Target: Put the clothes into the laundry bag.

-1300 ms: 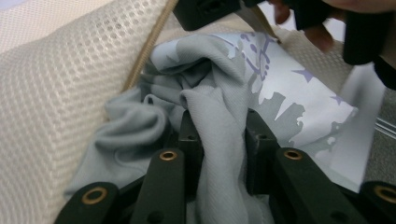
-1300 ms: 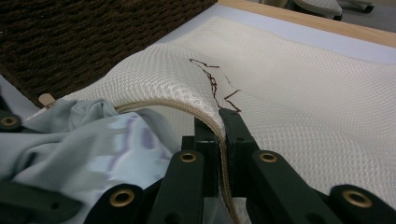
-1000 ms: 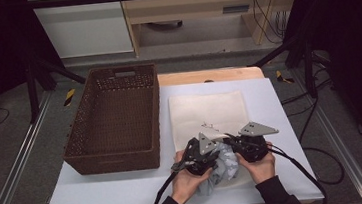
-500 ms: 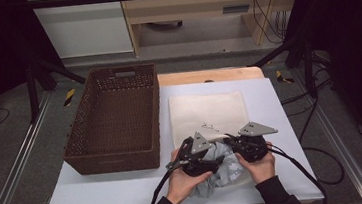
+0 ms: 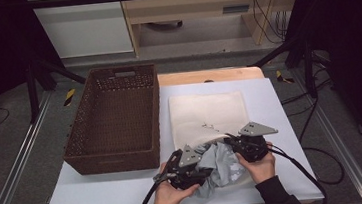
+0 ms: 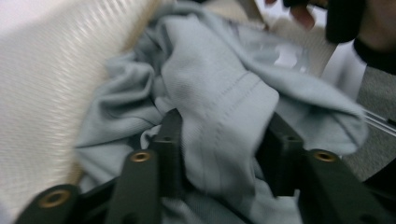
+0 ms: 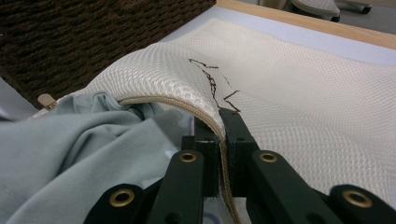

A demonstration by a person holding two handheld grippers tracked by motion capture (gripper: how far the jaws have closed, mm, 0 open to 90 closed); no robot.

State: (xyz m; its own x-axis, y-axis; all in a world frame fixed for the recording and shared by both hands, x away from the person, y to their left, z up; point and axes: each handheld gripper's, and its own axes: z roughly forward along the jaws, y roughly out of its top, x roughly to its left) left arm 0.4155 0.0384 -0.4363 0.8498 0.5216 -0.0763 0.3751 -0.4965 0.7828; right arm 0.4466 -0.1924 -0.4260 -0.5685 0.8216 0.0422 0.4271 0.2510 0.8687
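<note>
Mesh bag point(image 5: 209, 113): cream, woven net texture, flat rectangle with a corded rim and a dark stitched mark; lies on the white counter point(image 5: 103, 197) just right of the basket.

Garment point(image 5: 221, 164): pale grey-blue knit, soft, crumpled, hemmed with double stitching; sits at the bag's near edge, partly under its lifted rim.

Basket point(image 5: 115, 119): dark brown wicker, rectangular, deep, with a handle slot; left of the bag.

Right tool point(image 7: 220, 140): black jaws clenched on the bag's rim, holding it raised over the garment.

Left tool point(image 6: 219, 154): jaws partly open and just been closing, a thick fold of garment between them, both pads against the cloth.
</note>
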